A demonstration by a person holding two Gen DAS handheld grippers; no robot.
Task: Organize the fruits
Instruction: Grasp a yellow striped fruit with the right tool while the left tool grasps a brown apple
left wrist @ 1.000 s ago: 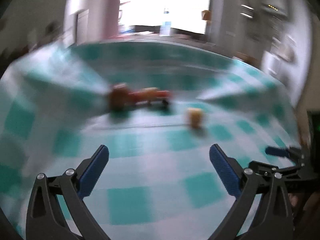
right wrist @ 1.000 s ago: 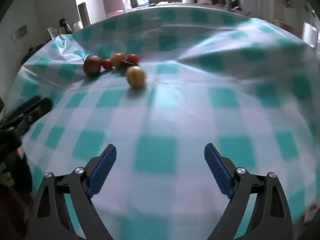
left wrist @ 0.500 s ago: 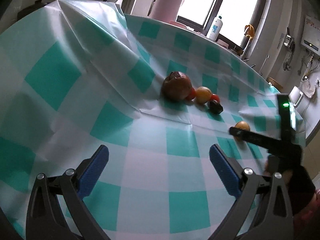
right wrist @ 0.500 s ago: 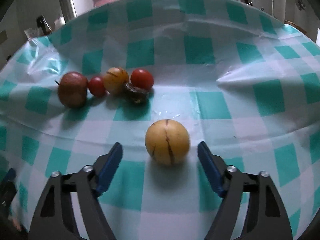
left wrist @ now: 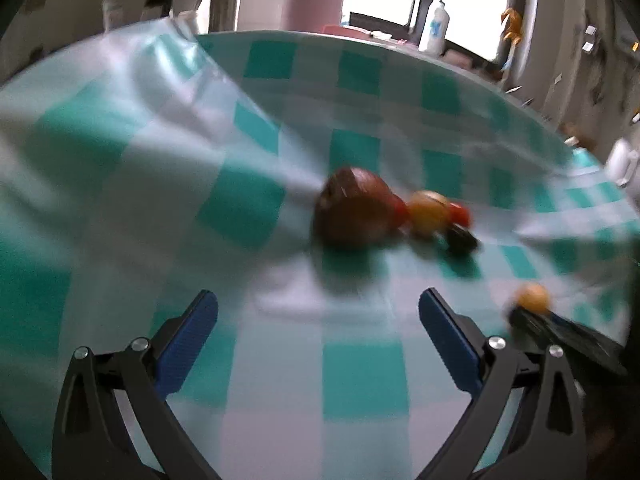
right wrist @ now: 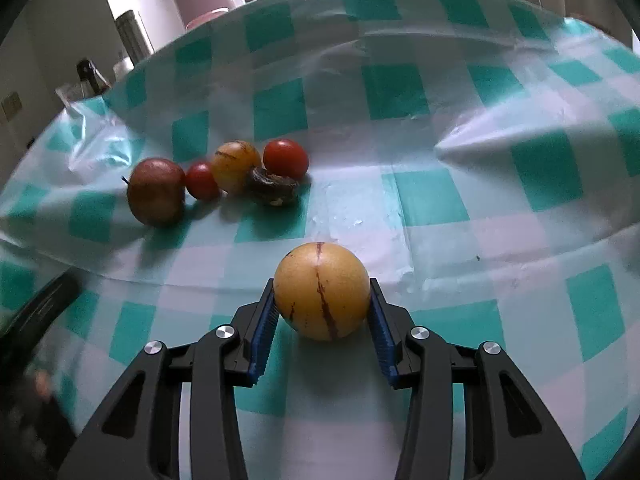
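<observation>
Fruit in hand: one yellow streaked fruit (right wrist: 322, 291), lying on the checked tablecloth (right wrist: 432, 200) toward its near edge, pinched between the blue pads of the right gripper (right wrist: 322, 312), whose jaws have just been closing onto it. Remaining stock (a cluster well apart, further toward the cloth's far side): brown fruit (right wrist: 156, 191), two red tomatoes (right wrist: 286, 159), a second yellow fruit (right wrist: 236, 166) and a dark shrivelled piece (right wrist: 273, 191); the left gripper (left wrist: 318, 322) stands spread and empty, facing the brown fruit. Step judged: pickup; next, a lift clear of the cloth and a carry toward the group.
</observation>
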